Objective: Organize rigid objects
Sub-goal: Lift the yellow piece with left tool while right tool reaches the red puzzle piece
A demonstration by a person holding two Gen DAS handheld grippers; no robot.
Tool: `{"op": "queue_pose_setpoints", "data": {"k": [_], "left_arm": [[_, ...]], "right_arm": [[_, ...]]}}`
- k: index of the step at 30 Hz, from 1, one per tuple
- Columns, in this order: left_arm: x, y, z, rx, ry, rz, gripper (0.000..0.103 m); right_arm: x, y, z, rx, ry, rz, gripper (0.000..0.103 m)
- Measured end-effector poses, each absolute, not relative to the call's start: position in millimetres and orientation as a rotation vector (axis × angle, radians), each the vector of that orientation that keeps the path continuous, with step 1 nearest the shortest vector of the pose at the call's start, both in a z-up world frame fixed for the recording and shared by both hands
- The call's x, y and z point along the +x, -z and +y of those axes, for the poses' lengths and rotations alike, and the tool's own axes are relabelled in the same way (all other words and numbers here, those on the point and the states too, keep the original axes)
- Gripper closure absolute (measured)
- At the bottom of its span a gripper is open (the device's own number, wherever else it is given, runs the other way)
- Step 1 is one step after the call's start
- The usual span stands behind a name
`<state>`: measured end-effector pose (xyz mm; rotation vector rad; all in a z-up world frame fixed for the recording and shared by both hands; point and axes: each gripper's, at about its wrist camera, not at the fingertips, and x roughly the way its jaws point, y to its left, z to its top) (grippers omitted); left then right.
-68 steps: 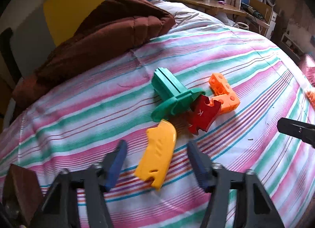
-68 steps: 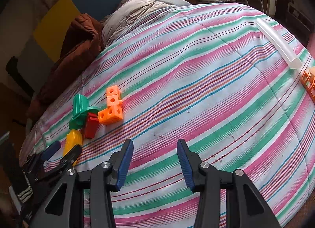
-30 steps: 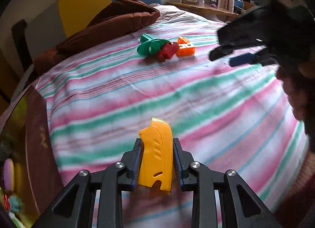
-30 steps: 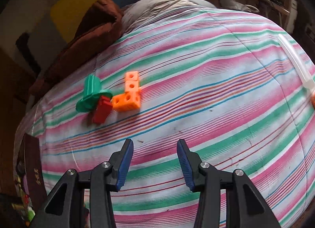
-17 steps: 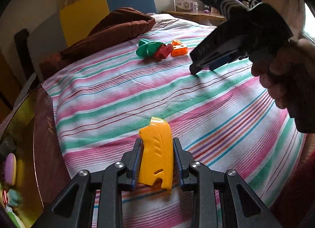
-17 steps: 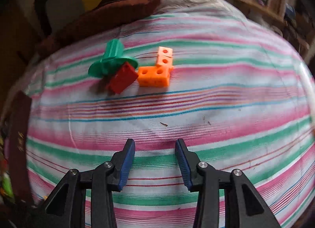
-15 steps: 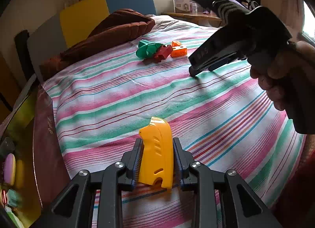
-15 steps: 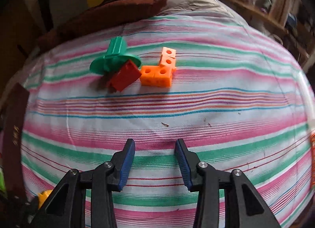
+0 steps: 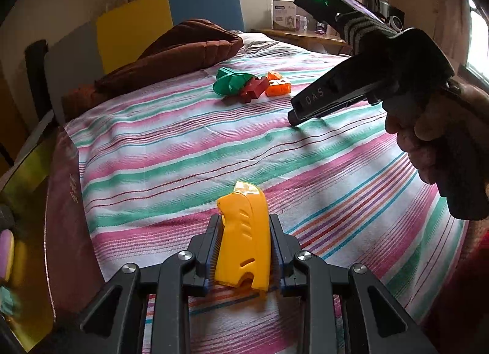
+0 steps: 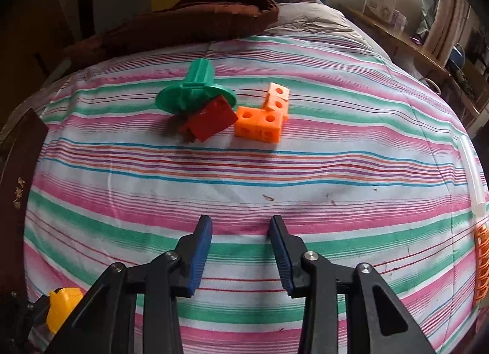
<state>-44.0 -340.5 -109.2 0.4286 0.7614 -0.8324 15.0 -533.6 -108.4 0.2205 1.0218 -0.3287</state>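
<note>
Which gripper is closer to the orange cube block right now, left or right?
Right. The right gripper hangs over bare bedspread a short way in front of the orange cube block, jaws closing on nothing. The left gripper is farther back, shut on the yellow piece.

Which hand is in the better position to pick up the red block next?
Probably the right. The right gripper is empty, jaws closing, and faces the red block. The left gripper already clamps the yellow piece.
</note>
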Motion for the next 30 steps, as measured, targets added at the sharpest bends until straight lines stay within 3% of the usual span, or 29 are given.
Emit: {"op": "queue_pose_setpoints", "data": {"k": [9, 14, 21, 30], "left_arm": [[-39.6, 110.3, -338.5, 0.389, 0.856, 0.770, 0.073], [-37.8, 109.8, -337.5, 0.377, 0.862, 0.774, 0.073], [-38.6, 109.3, -336.3, 0.371, 0.866, 0.771, 0.073], [-37.9, 109.5, -333.9, 0.371, 0.864, 0.765, 0.073]], "right_arm": [[62.0, 86.0, -510.0, -0.039, 0.309, 1.002, 0.063], [106.6, 96.8, -506.9, -0.149, 0.281, 1.063, 0.055], [100.7, 102.9, -498.7, -0.056, 0.148, 1.067, 0.054], [24.1, 106.3, -483.6, 0.093, 0.061, 1.151, 0.056]]}}
